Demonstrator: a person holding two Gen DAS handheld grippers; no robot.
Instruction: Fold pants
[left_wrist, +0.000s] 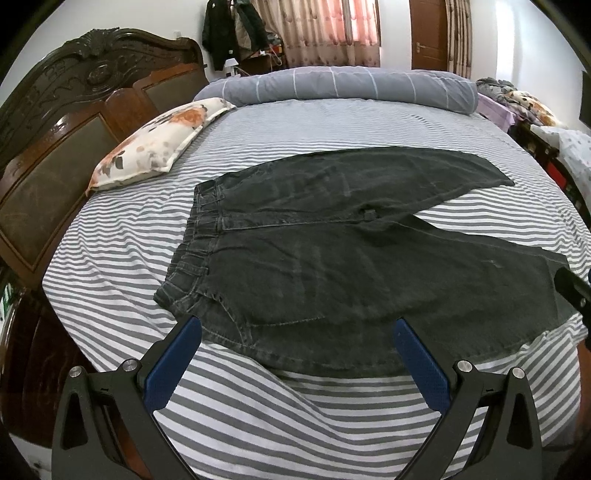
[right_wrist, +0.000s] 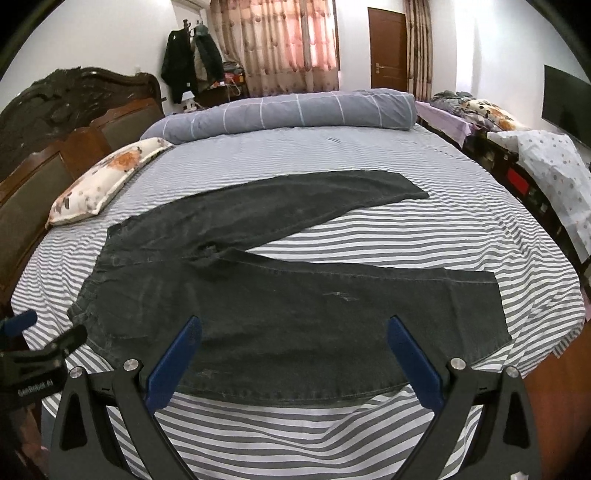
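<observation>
Dark grey denim pants lie flat on a striped bed, waistband to the left, both legs spread apart in a V toward the right. My left gripper hovers open over the near edge by the waist and hip, blue pads wide apart, holding nothing. In the right wrist view the same pants stretch across the bed. My right gripper is open above the near leg, nothing between its fingers. The near leg's hem lies to the right, and the left gripper shows at the left edge.
A floral pillow lies at the back left by the carved wooden headboard. A rolled grey duvet runs along the far side. A second bed with bedding stands to the right. Striped sheet shows between the legs.
</observation>
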